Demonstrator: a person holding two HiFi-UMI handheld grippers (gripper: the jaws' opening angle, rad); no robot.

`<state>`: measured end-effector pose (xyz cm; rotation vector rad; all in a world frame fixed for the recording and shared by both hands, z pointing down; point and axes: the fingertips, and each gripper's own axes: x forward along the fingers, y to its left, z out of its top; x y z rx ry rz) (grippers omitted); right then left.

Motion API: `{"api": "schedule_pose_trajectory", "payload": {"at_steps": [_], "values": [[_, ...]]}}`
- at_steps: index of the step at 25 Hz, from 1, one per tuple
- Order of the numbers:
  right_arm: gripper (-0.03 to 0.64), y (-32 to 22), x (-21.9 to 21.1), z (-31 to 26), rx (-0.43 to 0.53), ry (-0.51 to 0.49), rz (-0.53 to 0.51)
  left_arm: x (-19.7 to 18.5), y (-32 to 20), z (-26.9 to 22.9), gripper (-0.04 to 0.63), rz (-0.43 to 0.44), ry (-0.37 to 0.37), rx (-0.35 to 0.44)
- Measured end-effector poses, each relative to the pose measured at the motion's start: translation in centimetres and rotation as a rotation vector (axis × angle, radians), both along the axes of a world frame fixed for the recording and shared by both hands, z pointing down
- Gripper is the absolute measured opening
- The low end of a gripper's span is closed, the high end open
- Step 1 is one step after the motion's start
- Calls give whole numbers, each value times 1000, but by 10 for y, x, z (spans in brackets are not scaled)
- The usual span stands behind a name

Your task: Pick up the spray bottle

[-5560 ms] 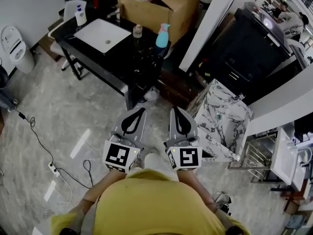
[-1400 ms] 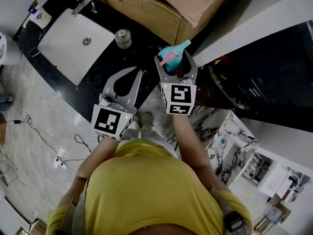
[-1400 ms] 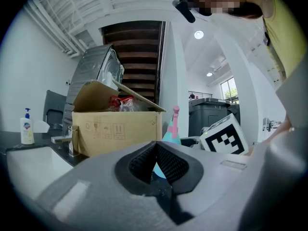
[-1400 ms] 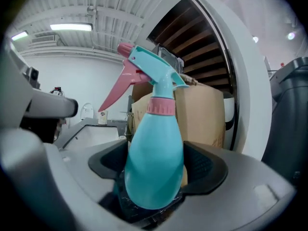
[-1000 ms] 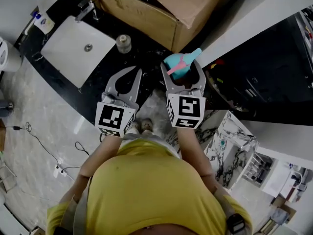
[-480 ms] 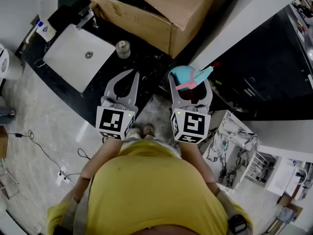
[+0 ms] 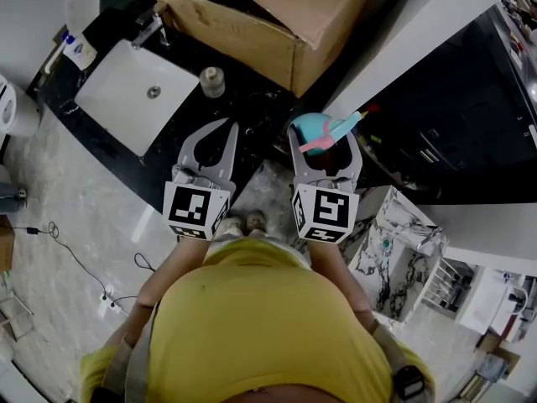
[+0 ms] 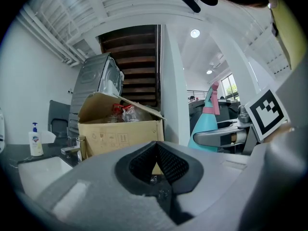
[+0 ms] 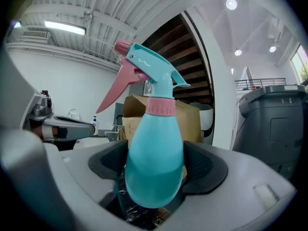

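Right gripper [image 7: 325, 134] clamped on the spray bottle [image 7: 312, 128], beside the cardboard box [image 7: 277, 23].
Head view: both arms reach forward, parallel, over the black desk [image 7: 252, 99]; the bottle (teal, pink trigger) is just off the box's near corner. Left gripper [image 8: 156, 147] view: fingers together, empty; the box's print is illegible. Right gripper view: fingers [image 9: 208, 170] squeeze the upright bottle's belly.

cardboard box [image 7: 277, 15] open | white sink [image 7: 138, 95] in black counter [image 7: 252, 91] | soap bottle [image 7: 81, 53] beside sink
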<state>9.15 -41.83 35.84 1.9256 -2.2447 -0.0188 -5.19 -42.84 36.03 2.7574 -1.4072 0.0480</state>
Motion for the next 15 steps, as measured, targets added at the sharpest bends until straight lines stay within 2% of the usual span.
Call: {"api": "schedule_pose_trajectory", "payload": {"at_steps": [15], "values": [[354,1,6,8,-12,-9,-3,9,6,3,0,19,-5,1]]}}
